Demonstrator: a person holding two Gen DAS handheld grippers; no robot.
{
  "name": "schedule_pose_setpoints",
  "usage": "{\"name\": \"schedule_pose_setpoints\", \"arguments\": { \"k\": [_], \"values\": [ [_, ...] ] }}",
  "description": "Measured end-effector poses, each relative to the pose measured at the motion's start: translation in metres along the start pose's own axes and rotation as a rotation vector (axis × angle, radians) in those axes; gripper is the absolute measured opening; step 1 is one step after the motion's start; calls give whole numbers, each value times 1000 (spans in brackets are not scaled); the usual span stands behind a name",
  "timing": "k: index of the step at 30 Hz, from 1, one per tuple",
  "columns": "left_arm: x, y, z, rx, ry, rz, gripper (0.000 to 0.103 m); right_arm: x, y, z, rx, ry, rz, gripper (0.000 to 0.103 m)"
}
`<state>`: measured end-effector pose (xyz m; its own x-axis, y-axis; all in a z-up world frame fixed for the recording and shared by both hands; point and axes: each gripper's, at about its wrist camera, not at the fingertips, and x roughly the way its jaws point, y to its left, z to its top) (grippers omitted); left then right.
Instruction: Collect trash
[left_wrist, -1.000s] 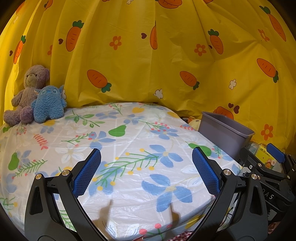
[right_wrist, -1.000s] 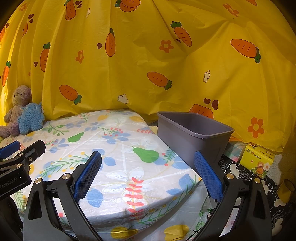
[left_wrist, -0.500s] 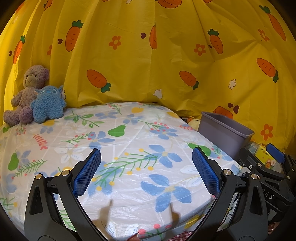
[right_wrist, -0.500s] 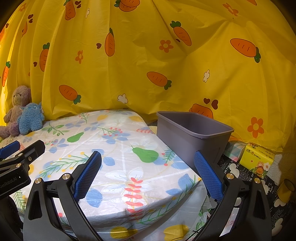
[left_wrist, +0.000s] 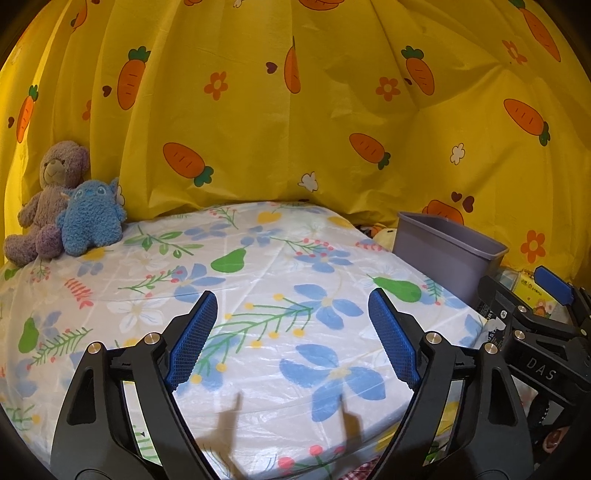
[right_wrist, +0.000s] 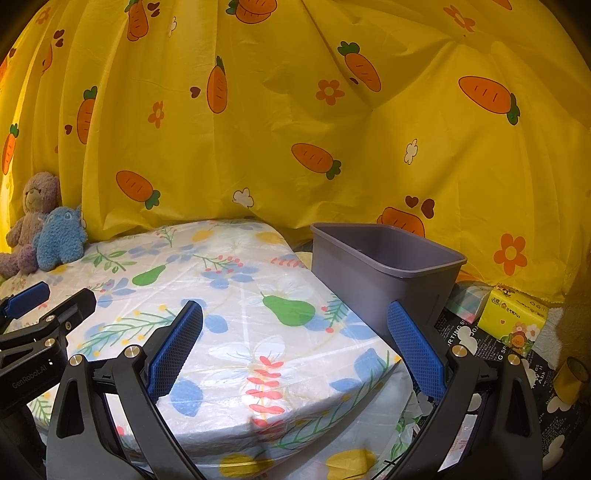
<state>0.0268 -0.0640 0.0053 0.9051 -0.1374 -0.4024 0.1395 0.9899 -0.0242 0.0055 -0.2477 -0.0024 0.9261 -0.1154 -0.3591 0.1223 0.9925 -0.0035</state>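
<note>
Left wrist: left gripper jaws spread | right gripper jaws spread, beside bin

Warm bright light, sharp focus; claw shadows on tablecloth; strong fisheye bending, dark corners.

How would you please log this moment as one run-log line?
left gripper: open, empty | right gripper: open, empty | grey bin: beside bed | trash: none seen
</note>
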Motion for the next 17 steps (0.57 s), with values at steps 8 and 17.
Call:
{"name": "schedule_pose_setpoints", "arguments": {
  "k": [8, 17],
  "values": [
    [-1, -1, 1, 4, -14, 12, 86, 1, -2, 2, 4, -1, -1, 96],
    [-1, 7, 2, -15, -14, 33, 93, 1, -3, 2, 5, -1, -1, 96]
  ]
}}
